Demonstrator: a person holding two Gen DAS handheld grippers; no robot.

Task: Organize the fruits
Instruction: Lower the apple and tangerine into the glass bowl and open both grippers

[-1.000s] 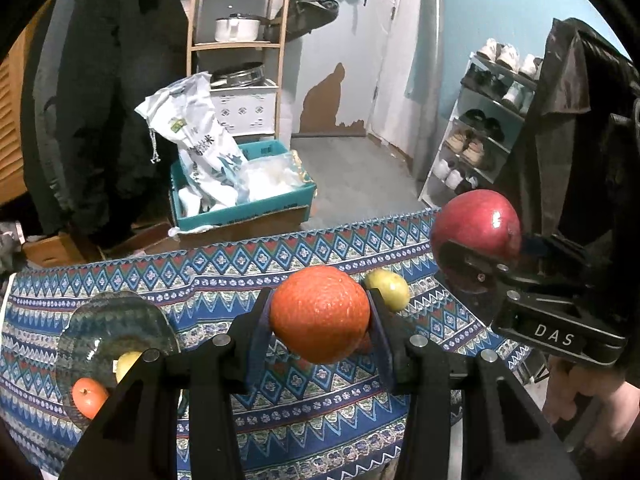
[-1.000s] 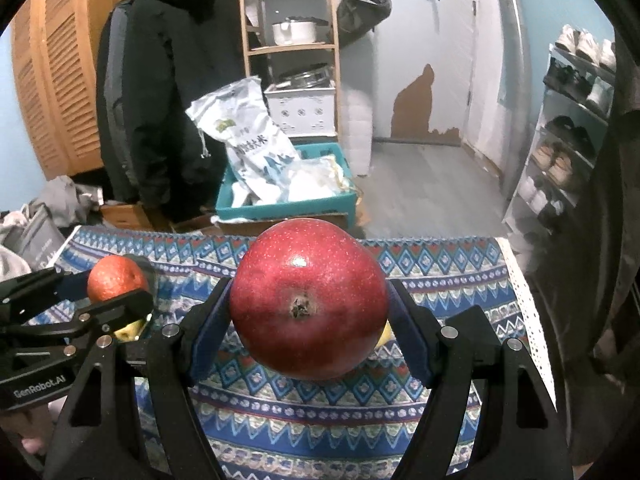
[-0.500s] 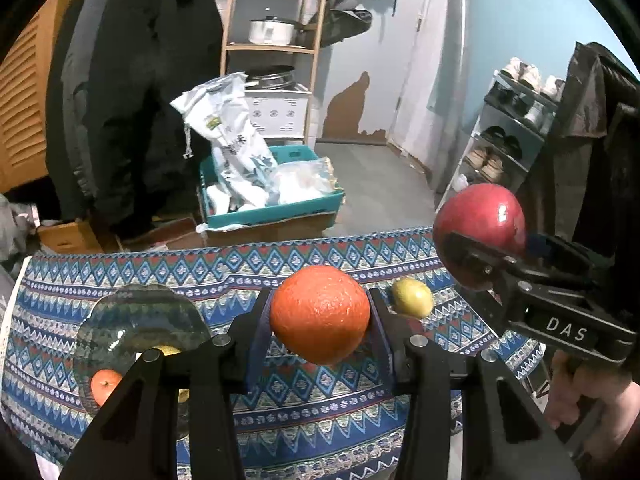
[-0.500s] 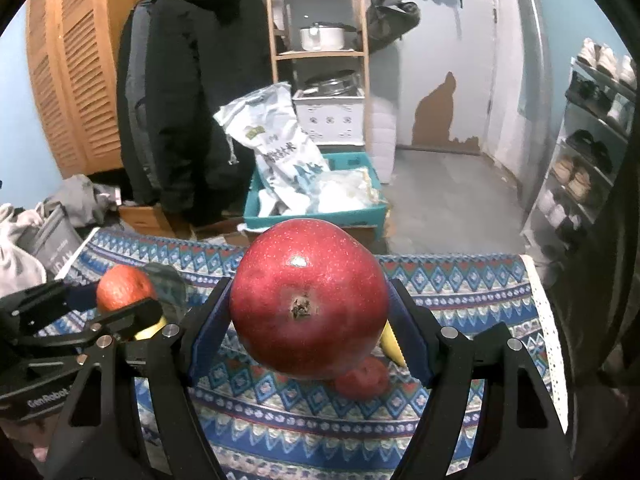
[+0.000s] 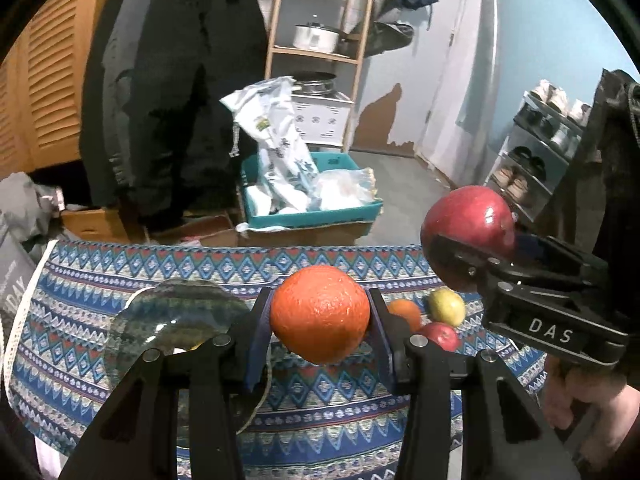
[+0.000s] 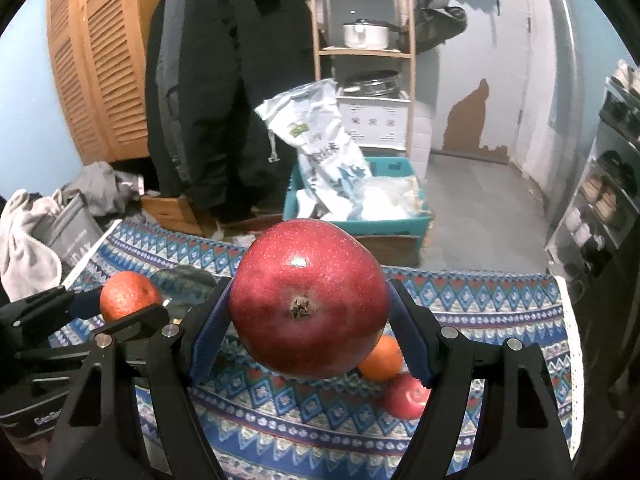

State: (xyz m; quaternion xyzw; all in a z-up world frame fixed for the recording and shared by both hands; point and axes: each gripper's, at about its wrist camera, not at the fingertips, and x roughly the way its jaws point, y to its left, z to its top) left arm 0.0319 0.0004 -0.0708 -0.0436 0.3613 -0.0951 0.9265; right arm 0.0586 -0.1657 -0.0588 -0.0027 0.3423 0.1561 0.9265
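Above the patterned bench (image 5: 320, 396), the left gripper (image 5: 320, 316) clamps an orange (image 5: 319, 314); the right gripper (image 6: 308, 308) clamps a red apple (image 6: 308, 304). A glass bowl (image 5: 176, 320) sits toward the left edge; loose fruit (image 6: 394, 376) lies toward the right edge.

1. In front of me the surface (image 5: 320, 392) is covered by a blue patterned cloth (image 6: 480, 312) with a white lace edge.
2. A glass plate (image 5: 176, 312) sits on the cloth toward the left in my left wrist view; what it holds is mostly hidden from me.
3. To the right, three loose fruits lie close together on the cloth: a small orange (image 6: 382, 356), a small red apple (image 6: 406, 396) just beside it, and a yellow-green fruit (image 5: 446, 307) nearby.
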